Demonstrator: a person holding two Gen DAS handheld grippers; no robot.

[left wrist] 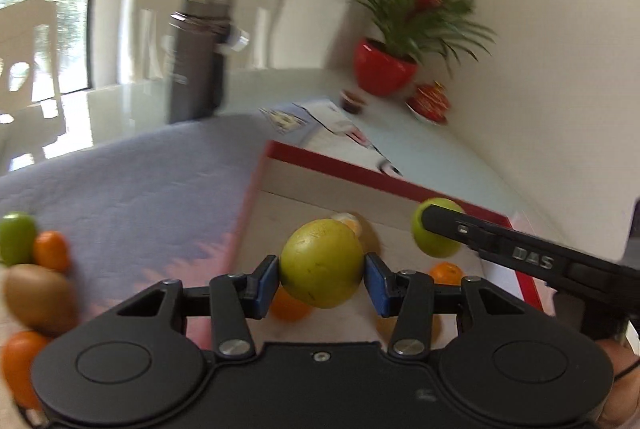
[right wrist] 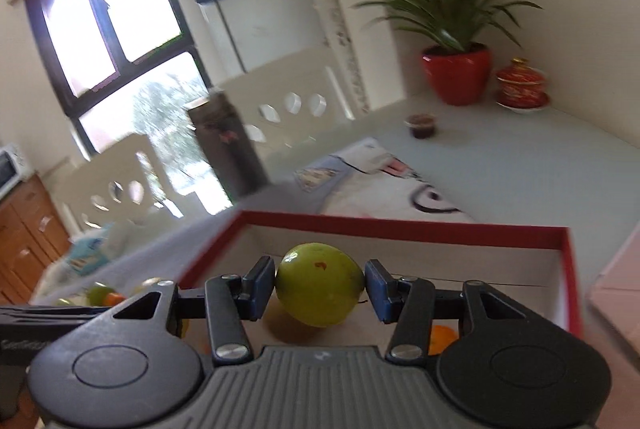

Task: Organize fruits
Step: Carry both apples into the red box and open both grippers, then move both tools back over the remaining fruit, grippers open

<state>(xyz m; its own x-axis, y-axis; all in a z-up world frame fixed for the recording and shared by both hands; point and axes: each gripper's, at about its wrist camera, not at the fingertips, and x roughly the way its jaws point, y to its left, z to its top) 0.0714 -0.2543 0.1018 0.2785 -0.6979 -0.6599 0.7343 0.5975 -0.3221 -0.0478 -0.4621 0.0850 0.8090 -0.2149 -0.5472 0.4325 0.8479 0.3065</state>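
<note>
My left gripper (left wrist: pixel 322 279) is shut on a yellow-green round fruit (left wrist: pixel 320 263), held above the red-rimmed box (left wrist: pixel 340 165). Small oranges (left wrist: pixel 446 273) lie on the box floor below it. My right gripper (right wrist: pixel 320 285) is shut on a green fruit (right wrist: pixel 320 283) with a small red mark, also over the red-rimmed box (right wrist: pixel 400 225). In the left wrist view that green fruit (left wrist: pixel 434 229) shows at the right, partly hidden by the right gripper's black finger (left wrist: pixel 500 241). An orange (right wrist: pixel 440 337) lies in the box near its right wall.
Loose fruit lies left of the box on a grey cloth (left wrist: pixel 140 181): a green one (left wrist: pixel 16 237), a brown kiwi (left wrist: pixel 38 297), oranges (left wrist: pixel 50 251). A dark flask (left wrist: pixel 196 57), papers (left wrist: pixel 332 121), a small cup (right wrist: pixel 422 125), a red plant pot (right wrist: pixel 458 73) and a red lidded bowl (right wrist: pixel 522 87) stand behind.
</note>
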